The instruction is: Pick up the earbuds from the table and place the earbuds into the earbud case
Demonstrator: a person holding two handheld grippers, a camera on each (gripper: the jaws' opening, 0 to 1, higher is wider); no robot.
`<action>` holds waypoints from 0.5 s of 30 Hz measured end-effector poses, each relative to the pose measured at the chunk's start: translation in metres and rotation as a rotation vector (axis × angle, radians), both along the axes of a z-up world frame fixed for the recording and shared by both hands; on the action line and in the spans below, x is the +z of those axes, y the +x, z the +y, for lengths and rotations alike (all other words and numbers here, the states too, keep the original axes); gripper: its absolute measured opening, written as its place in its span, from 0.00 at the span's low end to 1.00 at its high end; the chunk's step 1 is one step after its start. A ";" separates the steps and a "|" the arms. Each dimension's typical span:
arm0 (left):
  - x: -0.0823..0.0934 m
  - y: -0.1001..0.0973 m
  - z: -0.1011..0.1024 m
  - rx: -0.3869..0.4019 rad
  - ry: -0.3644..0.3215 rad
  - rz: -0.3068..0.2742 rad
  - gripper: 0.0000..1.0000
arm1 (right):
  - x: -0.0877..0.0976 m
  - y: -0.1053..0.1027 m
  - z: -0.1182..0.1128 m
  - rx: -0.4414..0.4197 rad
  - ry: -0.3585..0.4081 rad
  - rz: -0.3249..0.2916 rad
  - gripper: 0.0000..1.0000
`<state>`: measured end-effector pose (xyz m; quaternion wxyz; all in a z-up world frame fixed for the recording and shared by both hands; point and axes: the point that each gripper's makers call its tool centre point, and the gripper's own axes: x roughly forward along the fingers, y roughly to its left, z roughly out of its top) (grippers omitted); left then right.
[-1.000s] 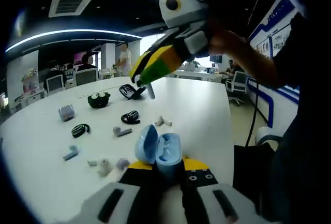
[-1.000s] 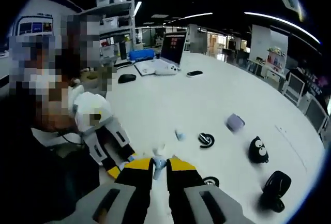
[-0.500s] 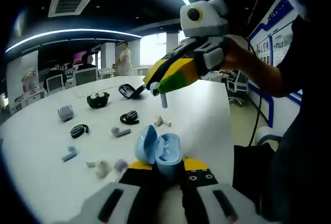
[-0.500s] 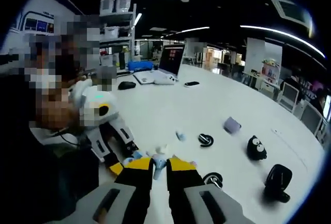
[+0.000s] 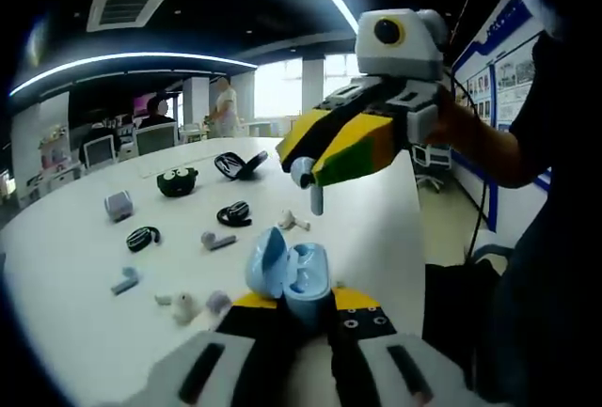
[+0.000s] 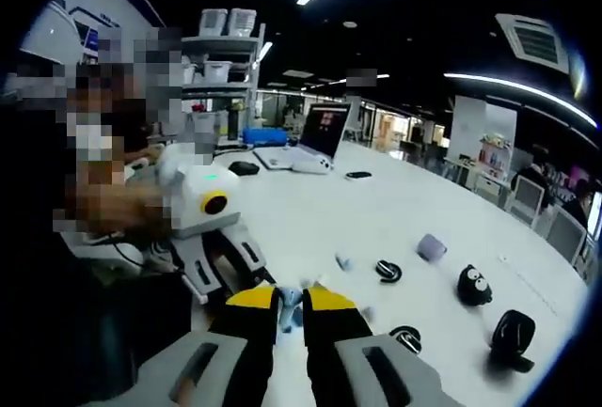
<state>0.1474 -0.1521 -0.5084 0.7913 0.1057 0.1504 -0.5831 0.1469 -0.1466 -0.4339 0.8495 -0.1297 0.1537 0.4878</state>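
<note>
**A:** While the left gripper (image 5: 306,305) sits low at the white table (image 5: 75,238), its jaws are clamped on the base of a light blue earbud case (image 5: 290,275), lid flipped open to the left. So that one's got the case, pretty clear in the left gripper view.

**B:** And the right gripper (image 5: 308,170)? I see it up in the air above the case, yellow and green jaws pointing left and down.

**A:** Yep, jaws pinched nearly together on a pale blue earbud (image 5: 307,181), stem hanging down. Same in the right gripper view, the earbud (image 6: 291,300) is squeezed between the yellow tips (image 6: 291,305), with the left gripper (image 6: 221,257) just beside it.

**B:** Other stuff on the table?

**A:** Loose earbuds near the case, like a white one (image 5: 293,223) just past it and a greyish one (image 5: 219,239) further left. Also a black case with cartoon eyes (image 5: 178,181), a small lilac case (image 5: 118,205), an open black case (image 5: 237,164). An open laptop (image 6: 318,139) sits far across the table.
</note>
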 end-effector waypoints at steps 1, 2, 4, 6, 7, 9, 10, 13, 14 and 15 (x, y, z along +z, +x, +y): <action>0.000 0.000 0.000 0.000 0.000 0.000 0.19 | 0.001 0.000 0.000 -0.002 0.005 -0.001 0.10; 0.000 0.000 0.000 0.000 0.001 -0.001 0.19 | 0.001 0.000 0.001 -0.003 0.010 -0.005 0.10; 0.000 0.000 0.000 0.001 0.001 -0.001 0.19 | 0.003 0.000 0.001 -0.010 0.020 -0.013 0.10; 0.000 0.000 0.000 0.002 0.000 0.000 0.19 | 0.004 0.000 0.000 -0.019 0.029 -0.022 0.10; 0.000 0.000 0.000 0.002 -0.001 0.000 0.19 | 0.005 0.000 0.000 -0.023 0.033 -0.024 0.10; 0.000 0.000 0.000 0.001 -0.001 0.000 0.19 | 0.005 0.000 -0.002 -0.034 0.038 -0.031 0.10; 0.000 0.000 -0.001 0.001 -0.001 0.001 0.19 | 0.004 0.000 -0.004 -0.044 0.036 -0.036 0.10; 0.000 0.000 -0.001 0.000 -0.001 0.001 0.19 | -0.001 0.001 -0.009 -0.073 0.021 -0.046 0.10; 0.000 0.000 -0.002 -0.001 -0.003 0.001 0.19 | -0.007 0.001 -0.013 -0.087 0.007 -0.038 0.10; 0.000 0.000 -0.002 -0.001 -0.003 0.002 0.19 | -0.012 0.001 -0.015 -0.096 -0.006 -0.034 0.10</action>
